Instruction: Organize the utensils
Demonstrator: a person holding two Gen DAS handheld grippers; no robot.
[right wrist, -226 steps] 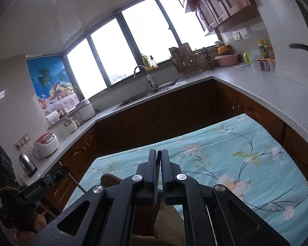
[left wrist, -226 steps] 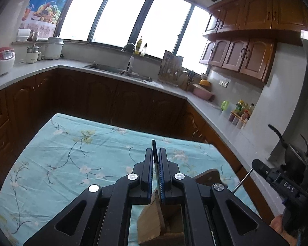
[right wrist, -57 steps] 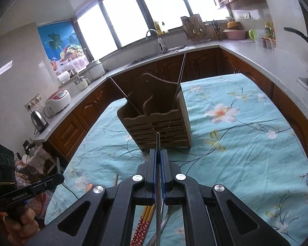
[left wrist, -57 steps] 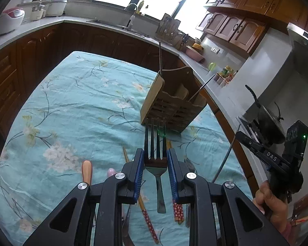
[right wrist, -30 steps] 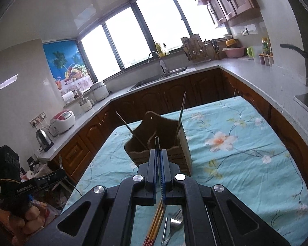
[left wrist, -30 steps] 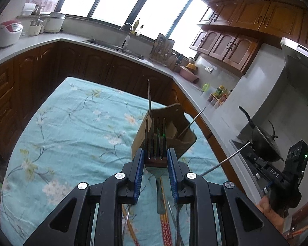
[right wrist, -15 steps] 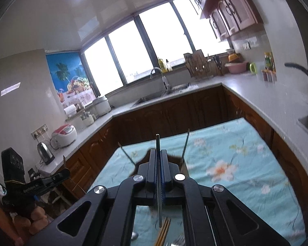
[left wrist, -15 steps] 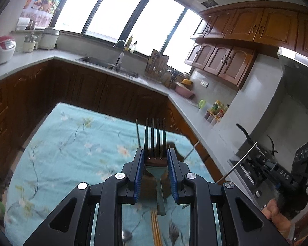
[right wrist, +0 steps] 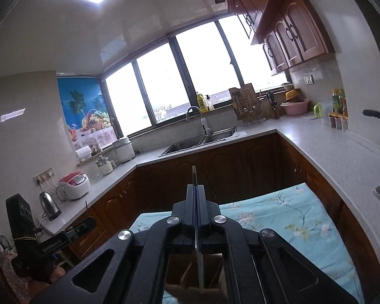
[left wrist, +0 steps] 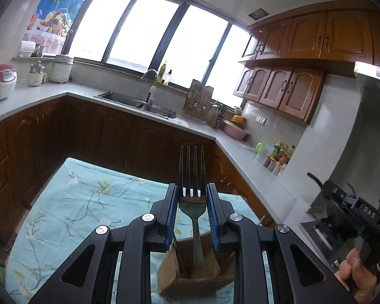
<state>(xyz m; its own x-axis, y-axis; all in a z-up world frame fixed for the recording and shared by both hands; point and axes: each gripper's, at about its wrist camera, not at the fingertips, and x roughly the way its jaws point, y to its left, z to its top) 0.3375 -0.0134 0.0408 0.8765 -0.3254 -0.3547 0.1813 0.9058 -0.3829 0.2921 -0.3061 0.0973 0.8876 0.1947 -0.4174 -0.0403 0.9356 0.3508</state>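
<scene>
left gripper (left wrist: pixel 191 200) holding fork (left wrist: pixel 191 177), above caddy (left wrist: pixel 190 276)

I saw a polished metal fork (left wrist: pixel 192 174) between matt black plastic fingers (left wrist: pixel 170 202), a plain wooden holder (left wrist: pixel 190 276) below, and printed cloth (left wrist: pixel 83 202) over the table.
</scene>
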